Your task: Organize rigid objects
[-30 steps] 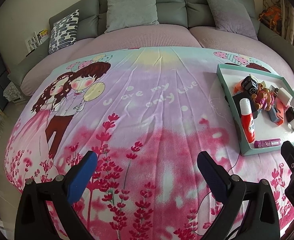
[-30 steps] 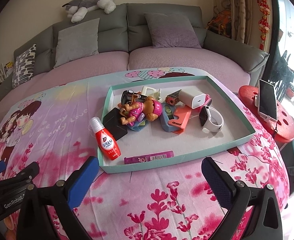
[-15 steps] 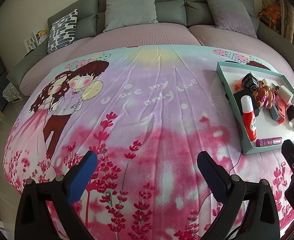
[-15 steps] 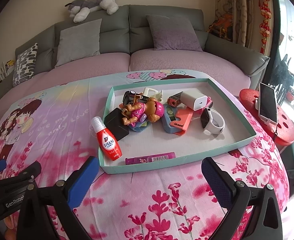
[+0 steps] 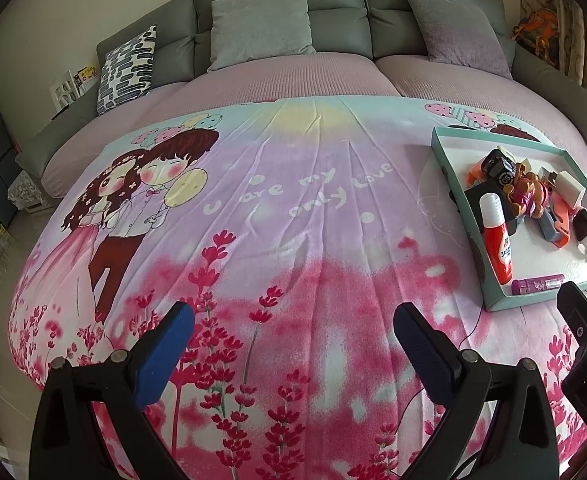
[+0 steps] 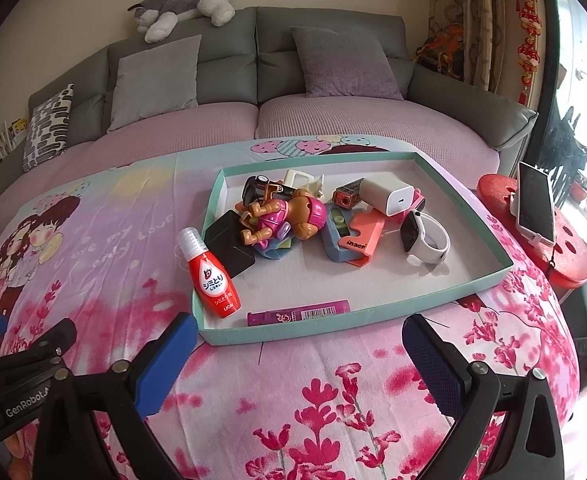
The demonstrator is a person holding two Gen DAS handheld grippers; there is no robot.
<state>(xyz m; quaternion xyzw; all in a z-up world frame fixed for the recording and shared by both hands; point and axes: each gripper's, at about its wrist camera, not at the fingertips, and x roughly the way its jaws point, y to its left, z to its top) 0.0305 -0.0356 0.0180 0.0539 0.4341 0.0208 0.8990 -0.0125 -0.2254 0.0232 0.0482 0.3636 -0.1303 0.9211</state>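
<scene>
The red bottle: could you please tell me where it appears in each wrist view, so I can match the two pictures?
Left wrist: the red bottle lies at the right side, along the tray's left wall, white cap pointing away.
Right wrist: the red bottle sits left of centre, in the tray's near-left corner.
Shared landmark: the purple tube along the tray's near wall, beside the bottle's base.

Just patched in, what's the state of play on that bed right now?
Nothing is being handled yet. Both grippers hover open and empty over the printed blanket: the left gripper faces bare fabric, the right gripper faces the teal tray. Everything sits in the tray: red bottle and purple tube at the near edge, toy figure, white charger and smartwatch piled behind.
</scene>
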